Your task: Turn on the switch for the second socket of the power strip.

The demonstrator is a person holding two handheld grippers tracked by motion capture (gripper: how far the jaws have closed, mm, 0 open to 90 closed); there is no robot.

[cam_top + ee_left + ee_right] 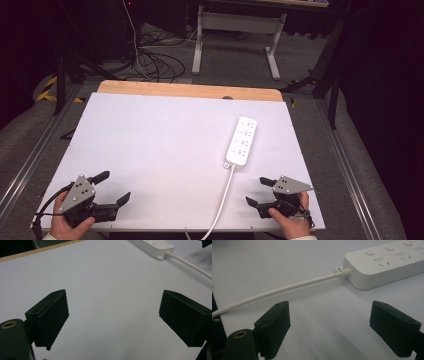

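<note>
A white power strip [241, 140] with several sockets lies on the right half of the white table [160, 140]. Its white cable [224, 200] runs from its near end down over the front edge. My left gripper [111, 187] rests open at the front left corner, nothing between its jaws. My right gripper [260, 191] sits open at the front right, just right of the cable and nearer than the strip. The right gripper view has the strip [387, 262] and cable [287, 288] close ahead. The left gripper view has the strip [152, 246] far off at the top.
A wooden strip [190, 90] edges the table's far side. Beyond it stand a white table frame [235, 40] and loose cables [155, 62] on the grey floor. Metal rails [345, 170] run along both sides of the table.
</note>
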